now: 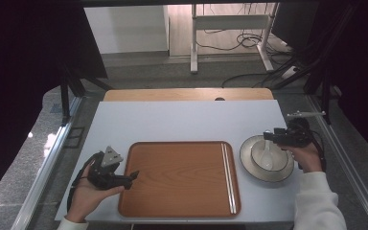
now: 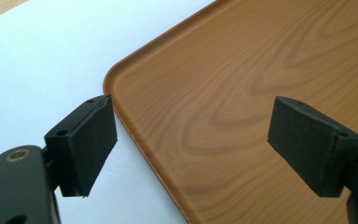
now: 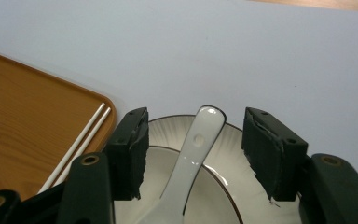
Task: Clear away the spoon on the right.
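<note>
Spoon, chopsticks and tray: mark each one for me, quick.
spoon (image 3: 192,154), right gripper view, on the handle between the open tongs.
chopsticks (image 1: 228,176), high view, mid-length, along the tray's right edge.
tray (image 2: 242,88), left gripper view, on its bare wood-grain floor.

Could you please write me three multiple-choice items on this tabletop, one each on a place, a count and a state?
1. Where do the white chopsticks lie?
A. in the bowl
B. on the tray, along its right edge
C. on the bare table left of the tray

2. How many chopsticks are there?
A. one
B. two
C. four

3. How does the right gripper stand?
A. open, jaws either side of the spoon handle
B. shut on the plate rim
C. shut on the chopsticks

Key: 1 B, since the high view shows them just inside the wooden tray's right rim. 2 B, since the right gripper view shows a pair of sticks. 3 A, since gaps separate both jaws from the white spoon, which rests in the bowl on the plate.
</note>
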### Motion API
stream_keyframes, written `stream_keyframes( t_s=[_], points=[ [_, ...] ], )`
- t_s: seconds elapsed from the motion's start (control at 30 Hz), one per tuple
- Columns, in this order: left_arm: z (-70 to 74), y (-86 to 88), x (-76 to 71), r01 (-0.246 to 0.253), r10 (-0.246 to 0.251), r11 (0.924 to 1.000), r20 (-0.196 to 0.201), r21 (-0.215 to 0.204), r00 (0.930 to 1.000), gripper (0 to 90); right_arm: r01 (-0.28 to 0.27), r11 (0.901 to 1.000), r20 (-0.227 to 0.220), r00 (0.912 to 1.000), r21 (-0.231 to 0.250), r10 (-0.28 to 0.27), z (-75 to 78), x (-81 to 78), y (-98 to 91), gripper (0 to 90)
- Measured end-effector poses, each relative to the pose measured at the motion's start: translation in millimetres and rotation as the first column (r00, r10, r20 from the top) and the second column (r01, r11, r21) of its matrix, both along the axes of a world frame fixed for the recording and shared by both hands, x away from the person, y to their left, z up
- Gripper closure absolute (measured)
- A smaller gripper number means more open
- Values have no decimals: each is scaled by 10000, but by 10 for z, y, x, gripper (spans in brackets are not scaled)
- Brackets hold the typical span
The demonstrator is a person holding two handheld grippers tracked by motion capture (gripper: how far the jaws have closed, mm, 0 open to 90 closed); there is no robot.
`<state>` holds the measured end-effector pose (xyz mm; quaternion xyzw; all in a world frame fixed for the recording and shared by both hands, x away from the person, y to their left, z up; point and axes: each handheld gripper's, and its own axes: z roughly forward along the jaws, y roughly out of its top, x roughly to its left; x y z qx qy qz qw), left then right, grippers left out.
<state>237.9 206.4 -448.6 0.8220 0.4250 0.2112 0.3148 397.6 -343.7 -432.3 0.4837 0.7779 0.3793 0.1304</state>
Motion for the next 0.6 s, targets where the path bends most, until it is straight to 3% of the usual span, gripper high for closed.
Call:
stream_keyframes(
  t_s=[0.27,0.4,0.47,0.6],
  points=[
    [1,3,-6,-10,10,10000,11,9,10000,154,393,9991,-560,9977,133,-385,-120,128,21,471],
    [0,10,-12,-24,24,10000,11,16,10000,154,396,9985,-888,9954,371,-362,-175,157,2,579],
    [2,11,-15,-28,28,10000,17,12,10000,154,337,9968,-1114,9934,718,-256,-187,164,-15,663],
    [1,8,-14,-22,22,10000,17,34,10000,154,331,9932,-1325,9910,1119,-181,-191,168,-25,734]
  ],
)
